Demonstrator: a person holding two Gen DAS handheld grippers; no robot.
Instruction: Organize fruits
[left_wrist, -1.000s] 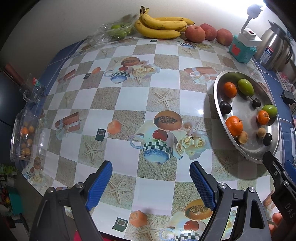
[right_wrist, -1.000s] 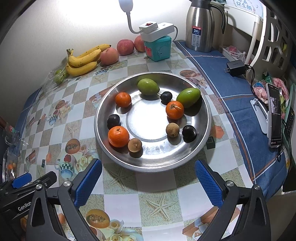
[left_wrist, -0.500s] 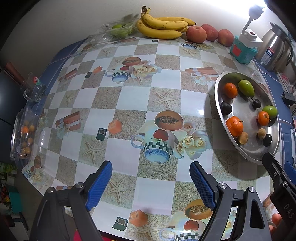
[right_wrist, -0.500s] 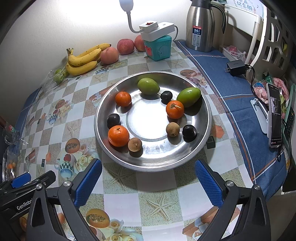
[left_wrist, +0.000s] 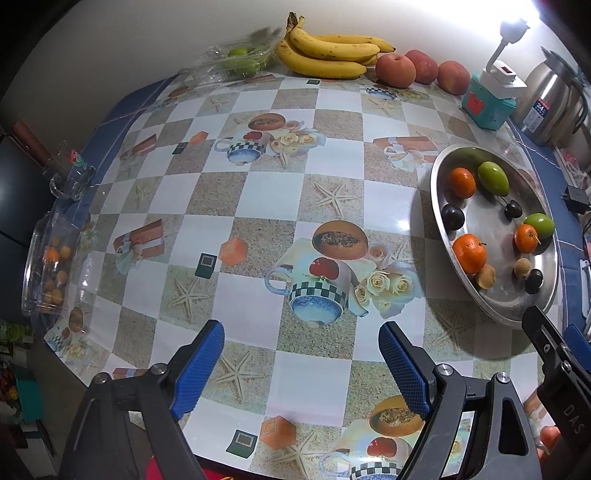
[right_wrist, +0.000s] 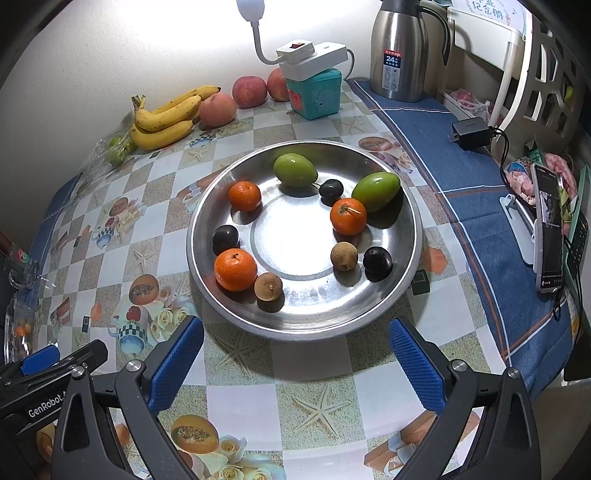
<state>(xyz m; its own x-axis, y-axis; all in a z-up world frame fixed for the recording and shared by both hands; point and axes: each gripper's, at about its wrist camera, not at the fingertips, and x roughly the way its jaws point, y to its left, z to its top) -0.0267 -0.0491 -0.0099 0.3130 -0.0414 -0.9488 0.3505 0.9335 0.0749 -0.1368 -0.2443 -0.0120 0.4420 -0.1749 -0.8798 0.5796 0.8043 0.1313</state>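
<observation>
Compared with the views from 1 second and half a second ago, almost nothing has changed: the fruit in the metal tray (right_wrist: 413, 236) sits in the same arrangement, and both tools hover over the same part of the tabletop (left_wrist: 258, 192), with only a slight drift in the left view. The left hand-held gripper (left_wrist: 301, 363) stands wide and holds nothing; the right hand-held gripper (right_wrist: 295, 363) is likewise wide and holds nothing, facing the near rim of the tray. The tray carries 3 oranges, the largest (right_wrist: 235, 269) at the near left, 2 green fruits, one (right_wrist: 376, 191) at the far right, 3 dark plums such as the one (right_wrist: 377, 259) at the near right, and 2 small brown fruits, one (right_wrist: 268, 286) just beside the large orange. These lie mixed and spread around the ring, not grouped by kind. Bananas (right_wrist: 164, 118) and 3 apples, one (right_wrist: 218, 109) beside them, rest against the wall, apart from the tray. Judgement: the stillness gives no progress within this interval. The layout fits either fruit being gathered into the tray or fruit awaiting sorting by type; the pictures do not settle which.
</observation>
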